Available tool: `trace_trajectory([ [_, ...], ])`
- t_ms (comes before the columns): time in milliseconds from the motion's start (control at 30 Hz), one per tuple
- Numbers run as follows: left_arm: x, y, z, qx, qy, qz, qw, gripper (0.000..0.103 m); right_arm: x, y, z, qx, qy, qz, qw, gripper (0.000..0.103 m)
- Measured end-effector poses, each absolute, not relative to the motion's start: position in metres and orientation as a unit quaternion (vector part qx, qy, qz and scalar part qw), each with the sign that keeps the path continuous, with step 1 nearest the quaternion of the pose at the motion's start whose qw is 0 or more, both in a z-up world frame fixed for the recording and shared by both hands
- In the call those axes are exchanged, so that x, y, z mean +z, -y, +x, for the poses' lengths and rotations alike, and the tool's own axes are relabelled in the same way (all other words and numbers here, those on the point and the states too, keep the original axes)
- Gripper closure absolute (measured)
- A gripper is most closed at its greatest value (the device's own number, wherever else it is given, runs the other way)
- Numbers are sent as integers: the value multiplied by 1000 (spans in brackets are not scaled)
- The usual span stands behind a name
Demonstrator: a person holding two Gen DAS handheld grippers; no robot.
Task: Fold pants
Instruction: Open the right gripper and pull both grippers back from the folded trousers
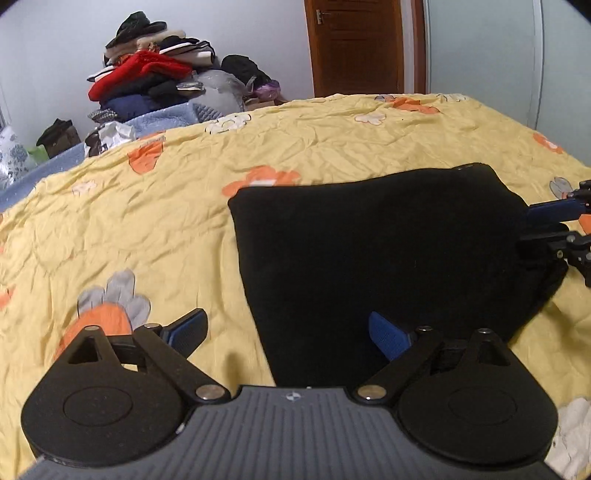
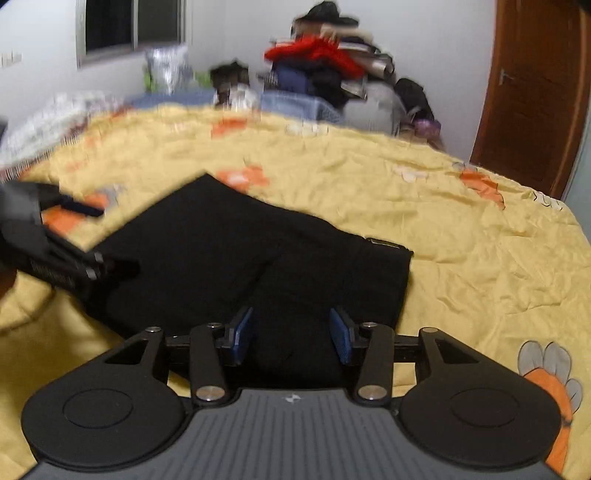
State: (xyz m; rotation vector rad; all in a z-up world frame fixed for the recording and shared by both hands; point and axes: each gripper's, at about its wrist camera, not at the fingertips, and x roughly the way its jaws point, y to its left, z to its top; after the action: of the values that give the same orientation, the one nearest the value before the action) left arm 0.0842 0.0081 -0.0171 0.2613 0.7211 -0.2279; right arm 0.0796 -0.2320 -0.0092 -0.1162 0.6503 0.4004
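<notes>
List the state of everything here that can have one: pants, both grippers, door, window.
black pants: folded into a compact block, lying flat on the yellow bedspread
left gripper: open wide, empty
right gripper: open, empty, over the pants' edge
door: closed
window: cannot tell, blurred
</notes>
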Motion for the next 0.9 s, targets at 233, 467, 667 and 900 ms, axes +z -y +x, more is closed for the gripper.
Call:
trace_trajectory([
  [233,8,-38,69,-72,-348,63,933,7,-13,220,58,147,-324,-51,933,30],
  [467,38,-18,16,-26,-322,103,941,1,5,211,3,102,-274,38,955,10],
  [667,28,-6,-17,-61,-353,99,928,1,14,200,-21,86,-300,92,945,7],
  [900,-9,-4,-16,-48,-378,40,924,4,-9,200,-30,68,-309,106,943,6],
])
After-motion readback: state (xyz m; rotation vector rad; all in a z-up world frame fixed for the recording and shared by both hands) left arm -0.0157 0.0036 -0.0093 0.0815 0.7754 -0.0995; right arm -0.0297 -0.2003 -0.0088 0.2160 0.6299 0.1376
